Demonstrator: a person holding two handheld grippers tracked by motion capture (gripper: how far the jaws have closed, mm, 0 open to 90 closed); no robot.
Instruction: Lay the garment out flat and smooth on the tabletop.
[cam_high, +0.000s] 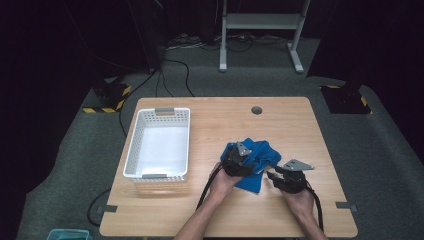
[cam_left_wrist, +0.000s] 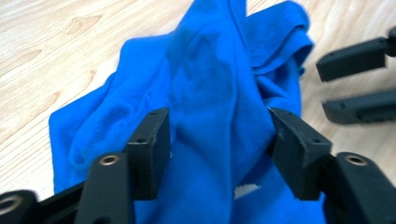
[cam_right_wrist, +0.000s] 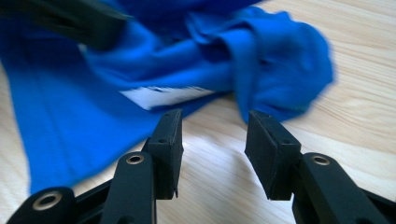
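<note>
Cloth is what we are working with: a blue garment (cam_high: 257, 161) lying crumpled on the wooden table (cam_high: 210, 210), right of the white basket (cam_high: 159, 145) and apart from it. We judge it light, soft and limp. It will drape and sag from wherever we lift it, bunch instead of sliding, and nothing in it can break. A flat single layer would slip out of the pads, so a raised fold or a hemmed edge is the better place to pinch; the ridge running up the middle of the heap (cam_left_wrist: 205, 93) looks like the best one.

Our left gripper (cam_high: 237, 162) sits over the garment's left part, forearm coming in from the near edge, pointing forward and down. In the left gripper view its jaws stand apart on either side of that central ridge, cloth between them, the pads (cam_left_wrist: 156, 140) close beside the fabric but not visibly squeezing it.

Our right gripper (cam_high: 280, 176) rests low near the garment's right edge, aimed leftward at it. Its jaws are apart too, over bare wood, just short of the rumpled hem (cam_right_wrist: 285, 79) and a small white label (cam_right_wrist: 163, 97).
</note>
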